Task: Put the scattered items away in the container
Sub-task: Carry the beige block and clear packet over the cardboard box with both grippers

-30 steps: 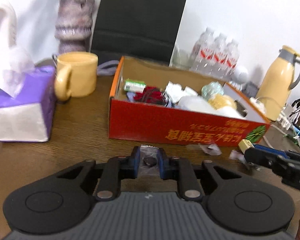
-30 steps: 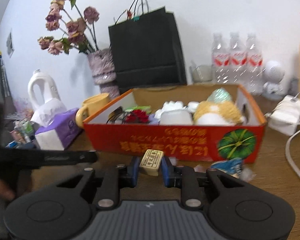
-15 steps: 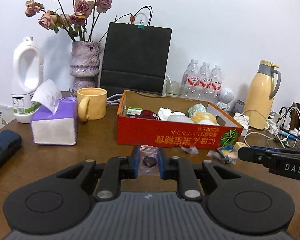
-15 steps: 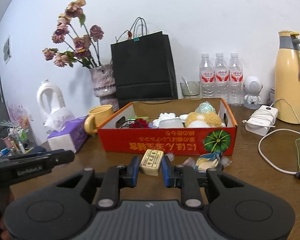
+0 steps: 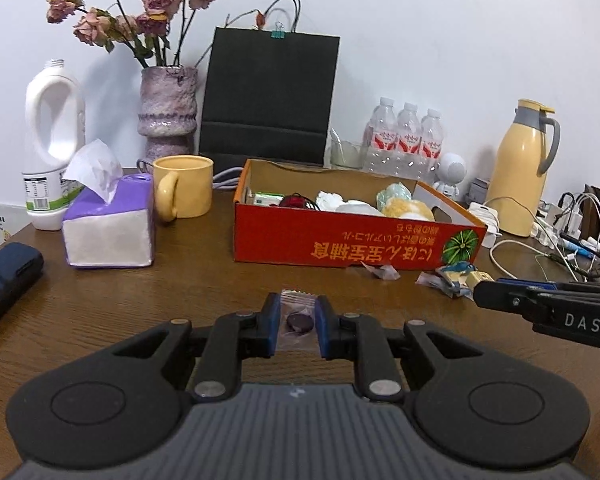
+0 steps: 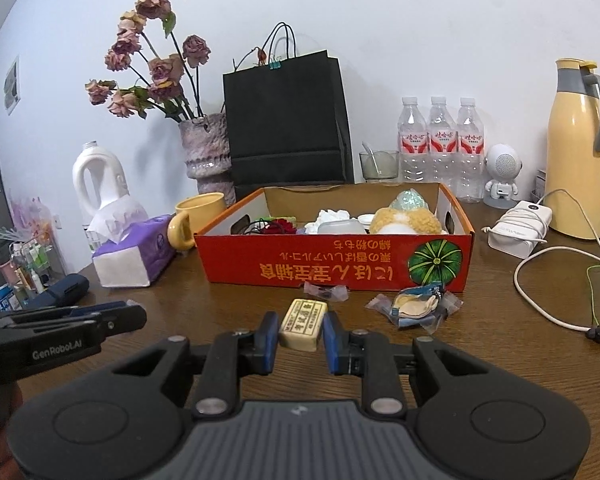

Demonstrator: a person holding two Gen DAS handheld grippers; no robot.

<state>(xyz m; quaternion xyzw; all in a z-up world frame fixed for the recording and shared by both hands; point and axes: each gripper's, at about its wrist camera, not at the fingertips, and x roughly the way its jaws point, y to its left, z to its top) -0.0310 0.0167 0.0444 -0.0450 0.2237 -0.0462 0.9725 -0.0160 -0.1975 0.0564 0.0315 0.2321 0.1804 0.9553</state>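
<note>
Left gripper (image 5: 297,322): clamped on a clear sachet (image 5: 296,320) with a dark round piece inside, held over the near part of the wooden table (image 5: 140,300).
Right gripper (image 6: 301,334): closed on a small yellow block (image 6: 303,324) with printed writing, also above the near tabletop.
Far left: white jug (image 5: 52,148), purple tissue box (image 5: 110,224) just in front of it, dark blue case (image 5: 4,276) at the table's left edge.
Left of centre: vase of dried roses (image 5: 168,108), yellow mug (image 5: 184,192) standing near the box's left end.
Centre: red cardboard box (image 5: 352,240), open-topped, already holding a plush toy (image 6: 404,220), white wads and a red item; black paper bag (image 5: 268,96) upright behind it.
Near side of box: twisted clear wrapper (image 6: 326,292) and a crumpled snack packet (image 6: 416,304) lying loose on the table, just beside the front wall.
Right: three water bottles (image 6: 440,144), small white robot figure (image 6: 500,176), white charger (image 6: 518,228) with cable, yellow thermos (image 6: 578,148) at far right.
</note>
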